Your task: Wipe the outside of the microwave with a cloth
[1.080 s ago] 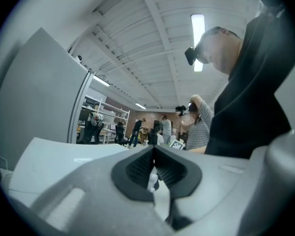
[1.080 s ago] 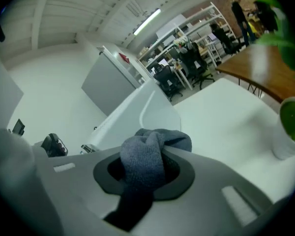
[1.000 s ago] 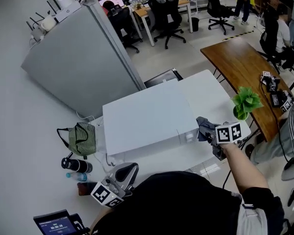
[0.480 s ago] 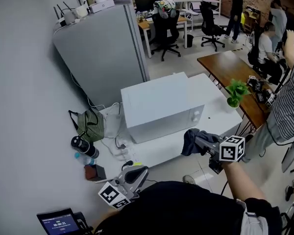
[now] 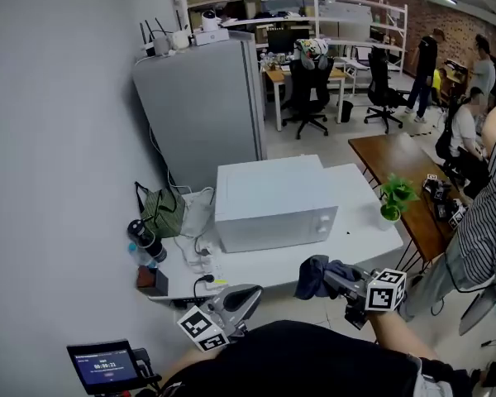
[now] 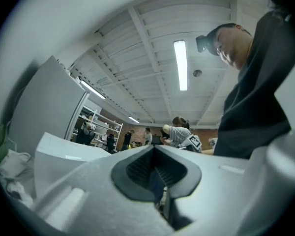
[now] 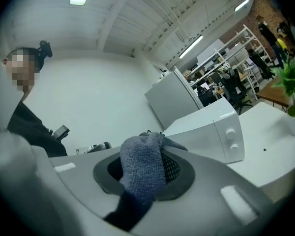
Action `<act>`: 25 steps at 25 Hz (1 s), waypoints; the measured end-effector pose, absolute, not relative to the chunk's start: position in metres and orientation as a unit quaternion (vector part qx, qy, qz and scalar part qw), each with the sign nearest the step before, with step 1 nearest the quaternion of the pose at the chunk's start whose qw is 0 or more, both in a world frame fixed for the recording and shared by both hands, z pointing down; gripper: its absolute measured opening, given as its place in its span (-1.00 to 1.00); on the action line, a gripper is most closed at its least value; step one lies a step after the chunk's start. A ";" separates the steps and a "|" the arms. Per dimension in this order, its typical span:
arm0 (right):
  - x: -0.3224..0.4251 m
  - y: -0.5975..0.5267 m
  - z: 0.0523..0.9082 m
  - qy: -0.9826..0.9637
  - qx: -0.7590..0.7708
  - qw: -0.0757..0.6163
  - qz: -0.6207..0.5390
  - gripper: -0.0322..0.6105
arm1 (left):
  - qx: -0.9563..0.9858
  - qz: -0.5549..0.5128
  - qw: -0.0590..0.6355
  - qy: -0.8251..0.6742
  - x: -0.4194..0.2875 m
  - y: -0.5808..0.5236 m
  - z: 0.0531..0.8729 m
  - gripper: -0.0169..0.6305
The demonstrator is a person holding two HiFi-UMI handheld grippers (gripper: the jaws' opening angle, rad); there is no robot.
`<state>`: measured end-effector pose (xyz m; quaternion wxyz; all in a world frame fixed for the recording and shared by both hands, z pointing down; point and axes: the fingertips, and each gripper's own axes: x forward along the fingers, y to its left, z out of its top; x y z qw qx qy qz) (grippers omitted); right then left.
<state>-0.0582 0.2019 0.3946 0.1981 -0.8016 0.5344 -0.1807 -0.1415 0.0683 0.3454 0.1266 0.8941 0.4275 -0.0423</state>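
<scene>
"Right gripper view first: what is the right gripper (image 7: 145,175) clamped on?"

"The cloth (image 7: 143,167), bunched between its jaws (a wad makes a soft face for wiping, I'd say). It hangs off the front edge of the table (image 5: 256,263), near the microwave (image 5: 273,201) but apart from it."

"And the microwave?"

"It sits on the table with its knobs facing us, so the front can be reached."

"Left gripper (image 5: 236,300)?"

"Its jaws are together on nothing. It's held low by the body, probably to keep clear, since one claw is enough for wiping."
</scene>
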 end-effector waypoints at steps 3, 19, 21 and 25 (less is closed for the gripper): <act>-0.074 0.226 0.405 0.554 -0.801 0.148 -0.172 -0.66 | 0.893 -0.038 0.123 0.432 -0.147 0.112 0.354 -0.94; -0.091 0.238 0.415 0.582 -0.789 0.121 -0.155 -0.66 | 0.898 -0.039 0.128 0.418 -0.154 0.138 0.363 -0.94; -0.094 0.236 0.414 0.582 -0.789 0.123 -0.154 -0.66 | 0.898 -0.037 0.125 0.420 -0.156 0.137 0.363 -0.94; -0.094 0.236 0.410 0.581 -0.792 0.121 -0.146 -0.66 | 0.897 -0.034 0.121 0.423 -0.158 0.135 0.360 -0.94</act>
